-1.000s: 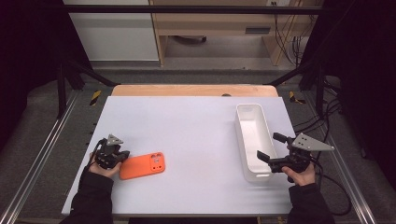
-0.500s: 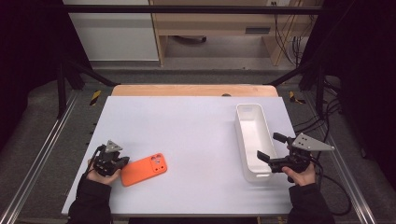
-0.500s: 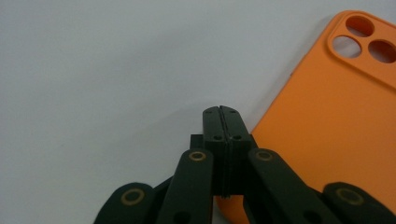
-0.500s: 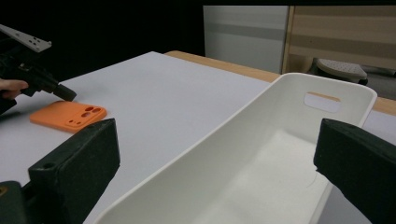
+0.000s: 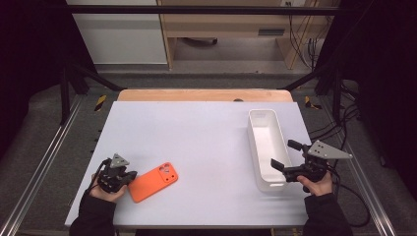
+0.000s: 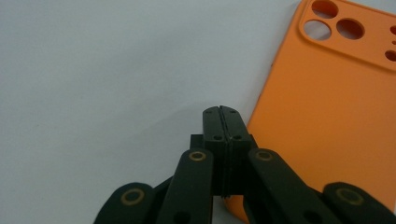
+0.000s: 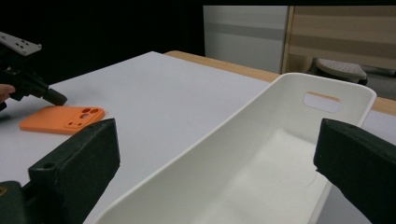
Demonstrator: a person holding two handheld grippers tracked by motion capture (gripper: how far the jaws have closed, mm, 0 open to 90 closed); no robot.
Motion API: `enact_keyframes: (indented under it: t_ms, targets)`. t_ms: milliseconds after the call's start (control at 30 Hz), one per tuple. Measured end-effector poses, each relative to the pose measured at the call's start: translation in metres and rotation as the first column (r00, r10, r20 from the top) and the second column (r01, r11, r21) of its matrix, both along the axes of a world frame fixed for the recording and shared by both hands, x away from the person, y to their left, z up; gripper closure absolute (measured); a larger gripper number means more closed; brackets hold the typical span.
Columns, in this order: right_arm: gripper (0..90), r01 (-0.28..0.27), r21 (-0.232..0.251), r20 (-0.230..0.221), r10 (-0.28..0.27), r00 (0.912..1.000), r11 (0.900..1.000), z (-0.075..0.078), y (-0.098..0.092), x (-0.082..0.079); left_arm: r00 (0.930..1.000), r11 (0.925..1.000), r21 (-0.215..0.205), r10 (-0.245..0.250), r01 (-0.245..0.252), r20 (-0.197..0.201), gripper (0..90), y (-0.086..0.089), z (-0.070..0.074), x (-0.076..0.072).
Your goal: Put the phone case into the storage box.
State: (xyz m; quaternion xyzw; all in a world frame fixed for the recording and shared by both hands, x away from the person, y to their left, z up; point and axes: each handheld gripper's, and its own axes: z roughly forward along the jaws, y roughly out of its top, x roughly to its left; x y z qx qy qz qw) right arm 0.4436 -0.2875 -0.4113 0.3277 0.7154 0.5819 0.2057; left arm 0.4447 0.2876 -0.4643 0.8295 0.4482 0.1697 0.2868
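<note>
**Left claw drawn back from phone case; right claw idle at bin**

Since a second ago the left claw has slid back toward the near-left corner of the worktop — the orange phone case has kept its place, and the right side has not shifted.

Left: the claw is fully closed, jaws pressed together with nothing between them. In the left gripper view the tips sit just beside the case's near long edge, off it, over bare worktop.

Case: lies flat, back up, camera cutouts at the far-right end. Long axis runs diagonally, from near-left to far-right. It lies immediately right of the left claw — the left hand is by far the nearer.

Right: the white bin stands empty, long axis running away from the person. The right claw is wide open, holding nothing, its jaws set about the bin's near end; contact with the walls cannot be told.

Judgement: any grasp of the case falls to the left claw, which must open first.
</note>
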Motion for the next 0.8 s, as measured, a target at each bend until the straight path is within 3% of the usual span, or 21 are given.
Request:
enact_keyframes:
  t_ms: [233, 367, 633, 800]
  targets:
    - [0.9, -0.001, -0.001, -0.002, 0.001, 1.0000, 1.000, 0.000, 0.000, 0.000, 1.0000, 0.9999, -0.013, -0.006, 0.006, 0.003, 90.0, 0.002, -0.001, -0.001]
    - [0.9, -0.001, 0.000, 0.000, 0.001, 1.0000, 1.000, 0.000, 0.000, 0.000, 0.9994, 0.9991, -0.041, 0.002, 0.000, 0.034, 89.9, 0.006, 0.002, 0.000]
    - [0.9, 0.000, 0.001, 0.000, 0.000, 1.0000, 1.000, 0.000, 0.000, 0.000, 0.9942, 0.9930, -0.116, -0.006, 0.019, 0.107, 69.1, 0.011, 0.018, 0.001]
    - [0.8, 0.001, 0.003, 0.002, -0.001, 1.0000, 1.000, 0.000, -0.001, 0.000, 0.9835, 0.9845, -0.163, -0.037, 0.066, 0.177, 55.4, 0.011, 0.036, -0.001]
